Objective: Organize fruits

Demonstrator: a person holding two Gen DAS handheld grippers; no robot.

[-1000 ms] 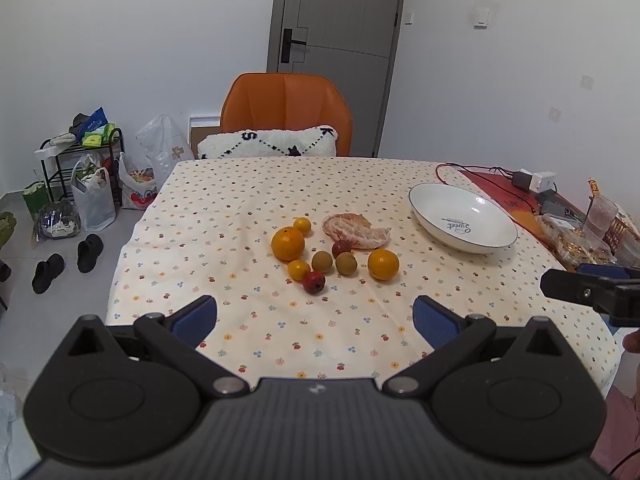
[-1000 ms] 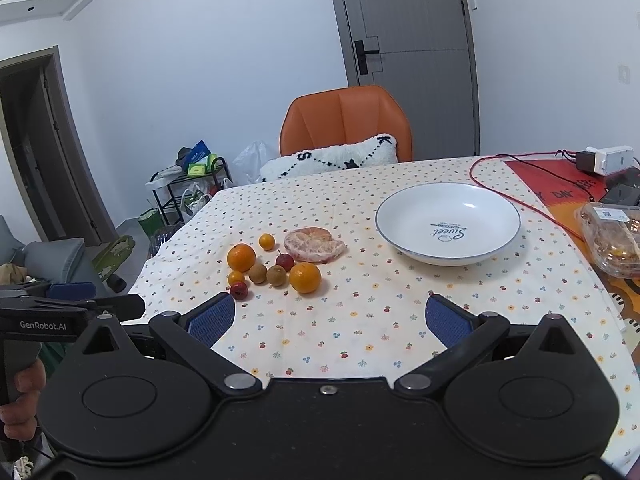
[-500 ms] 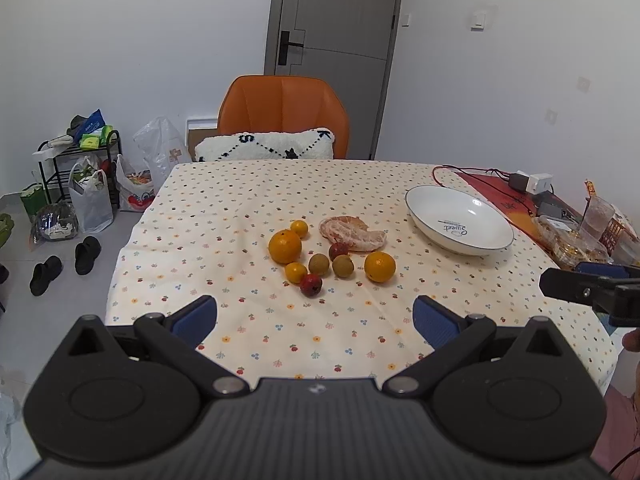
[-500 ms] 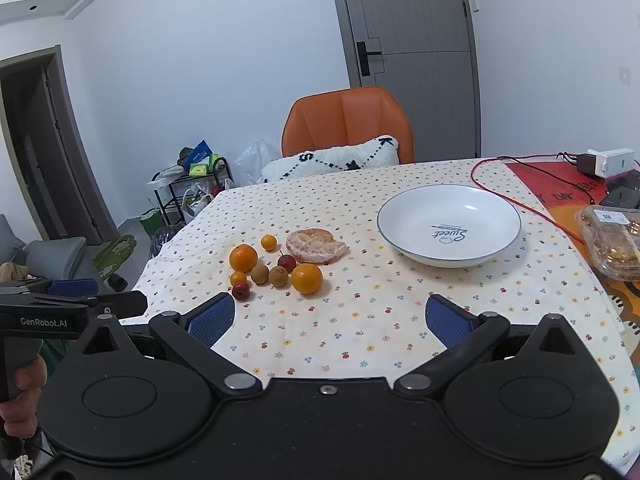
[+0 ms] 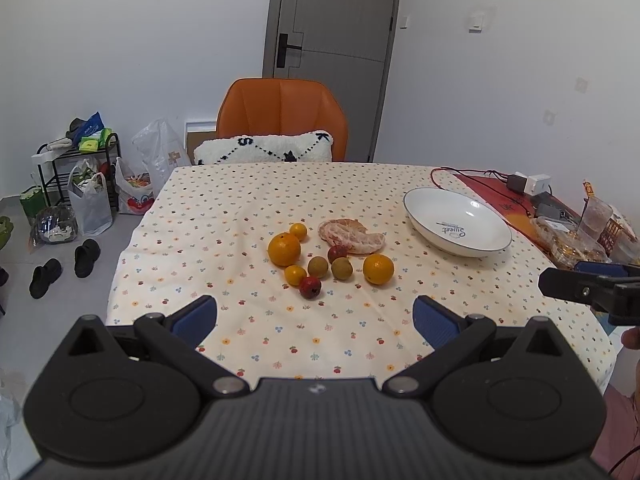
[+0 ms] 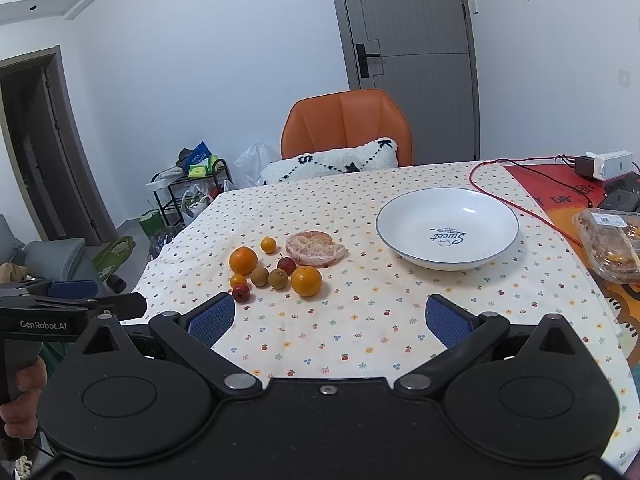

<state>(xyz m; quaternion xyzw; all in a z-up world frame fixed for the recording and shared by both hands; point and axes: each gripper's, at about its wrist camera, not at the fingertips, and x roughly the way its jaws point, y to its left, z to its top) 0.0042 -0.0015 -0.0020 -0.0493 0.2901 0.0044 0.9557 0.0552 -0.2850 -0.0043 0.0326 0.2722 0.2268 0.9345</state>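
Observation:
A cluster of fruit lies mid-table on the flowered cloth [image 5: 248, 200]: a large orange [image 5: 284, 249], another orange [image 5: 378, 269], a peeled citrus half [image 5: 352, 236], small kumquats [image 5: 298, 231], two brownish round fruits [image 5: 318, 267] and small red fruits [image 5: 310, 287]. An empty white bowl [image 5: 458, 222] sits to their right. My left gripper [image 5: 316, 320] hangs open over the near table edge, short of the fruit. In the right wrist view the same oranges [image 6: 306, 281], peeled citrus half [image 6: 316, 248] and white bowl [image 6: 447, 229] show, and my right gripper [image 6: 328, 320] is open too, empty.
An orange chair [image 5: 282, 118] with a white cushion stands at the far side. Cables, a charger [image 6: 608, 165] and a plastic food box [image 6: 612, 242] crowd the table's right edge. Bags, a rack and shoes sit on the floor at left.
Both grippers have drifted slightly; the scene has shifted a little in view. Nothing on the table has moved, and both stay open.

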